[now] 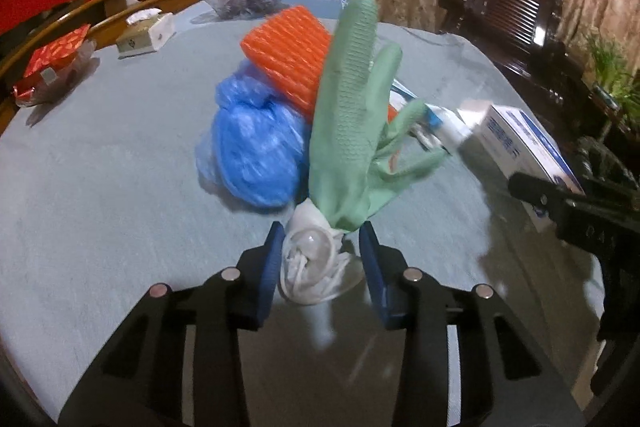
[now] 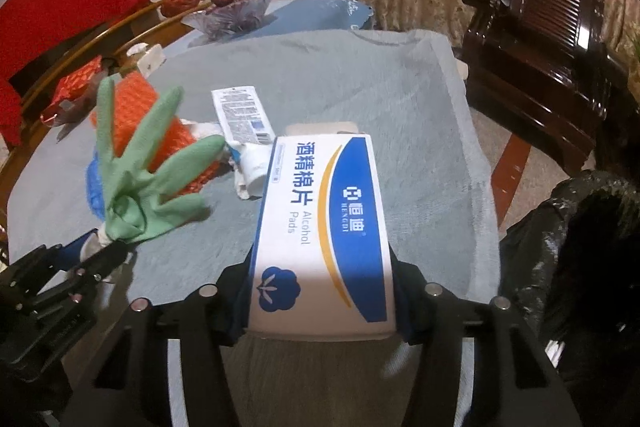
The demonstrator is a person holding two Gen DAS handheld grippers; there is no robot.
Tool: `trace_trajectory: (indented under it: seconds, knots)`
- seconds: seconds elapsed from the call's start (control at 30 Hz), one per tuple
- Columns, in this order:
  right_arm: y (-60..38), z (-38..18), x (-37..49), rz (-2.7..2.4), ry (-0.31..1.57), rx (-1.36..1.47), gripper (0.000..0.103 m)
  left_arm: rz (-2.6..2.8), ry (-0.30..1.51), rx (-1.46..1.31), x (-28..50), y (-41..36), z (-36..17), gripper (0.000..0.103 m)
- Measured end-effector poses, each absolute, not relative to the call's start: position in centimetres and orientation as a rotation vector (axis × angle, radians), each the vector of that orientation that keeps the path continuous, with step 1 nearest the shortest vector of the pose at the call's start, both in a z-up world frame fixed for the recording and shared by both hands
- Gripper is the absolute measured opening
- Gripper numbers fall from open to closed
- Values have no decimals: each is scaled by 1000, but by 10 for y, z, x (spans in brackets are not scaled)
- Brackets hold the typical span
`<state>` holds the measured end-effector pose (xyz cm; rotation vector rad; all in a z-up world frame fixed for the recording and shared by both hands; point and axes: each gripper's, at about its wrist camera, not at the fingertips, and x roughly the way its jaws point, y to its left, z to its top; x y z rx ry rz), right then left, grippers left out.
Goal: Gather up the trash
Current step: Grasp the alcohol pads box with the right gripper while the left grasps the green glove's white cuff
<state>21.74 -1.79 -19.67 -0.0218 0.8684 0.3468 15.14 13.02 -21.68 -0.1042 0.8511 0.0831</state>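
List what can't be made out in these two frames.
- Blue bag: left wrist view, motion-blurred, partly behind the glove; contents unknown.
- Tube: right wrist view, print too small; cap end hidden by the box.
- Black bag: right wrist view, cut by frame edge, interior dark.
- Box underside: hidden.

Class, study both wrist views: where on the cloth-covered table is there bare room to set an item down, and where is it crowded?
Bare cloth lies between the blue bag and the red packet on the left, and beyond the tube toward the table's far edge. The middle is crowded: orange sponge, bag, tube, and the green glove held above them.
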Motion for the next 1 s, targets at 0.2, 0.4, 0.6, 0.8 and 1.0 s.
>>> trace_trajectory:
  seconds: [0.2, 0.4, 0.6, 0.8, 1.0]
  knots:
    - [-25, -193, 209, 350, 874, -9, 54, 56, 873, -125, 136, 120, -215, 40]
    - [-30, -188, 210, 348, 870, 2, 54, 70, 848, -117, 152, 119, -209, 64]
    - [-35, -183, 208, 350, 860, 8, 54, 69, 882, -93, 175, 115, -216, 61]
    - [-43, -177, 205, 346, 847, 21, 54, 94, 884, -108, 172, 118, -216, 31]
    - [-50, -163, 195, 358, 815, 28, 54, 94, 834, -127, 155, 116, -193, 25]
